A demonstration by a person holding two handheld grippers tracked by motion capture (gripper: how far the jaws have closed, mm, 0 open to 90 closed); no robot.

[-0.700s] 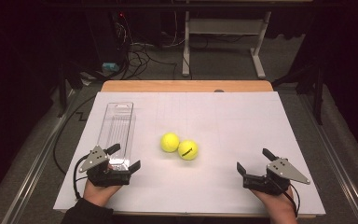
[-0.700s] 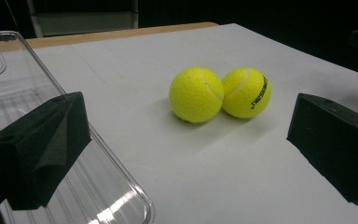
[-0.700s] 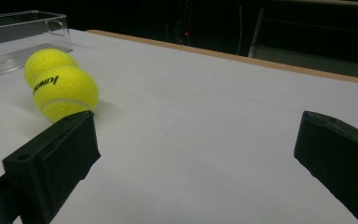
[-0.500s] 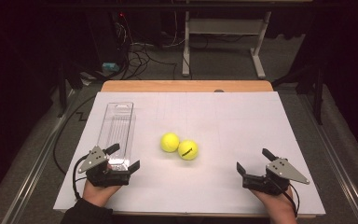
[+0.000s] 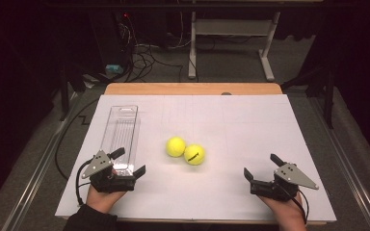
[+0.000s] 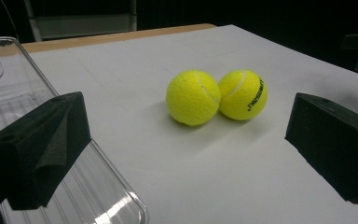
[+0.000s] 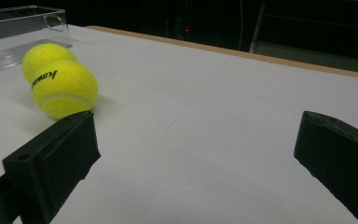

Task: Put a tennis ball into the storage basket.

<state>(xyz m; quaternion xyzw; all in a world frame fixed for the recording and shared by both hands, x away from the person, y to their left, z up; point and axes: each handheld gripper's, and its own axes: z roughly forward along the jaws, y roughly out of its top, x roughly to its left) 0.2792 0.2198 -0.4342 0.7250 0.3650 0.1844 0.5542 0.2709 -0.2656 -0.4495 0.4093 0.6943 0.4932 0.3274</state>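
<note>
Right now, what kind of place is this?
Probably a lab or workshop set up for recording: a table covered with white sheet, cables loose on the floor behind it, and a hand-held gripper at each side, left and right.

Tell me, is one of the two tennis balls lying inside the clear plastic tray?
No, both tennis balls lie on the white table, to the right of the clear plastic tray.

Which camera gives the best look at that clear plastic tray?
The high view: the whole clear plastic tray lies lengthwise at the table's left. The left gripper view shows its near corner, partly behind a jaw; the right gripper view catches its far end.
</note>
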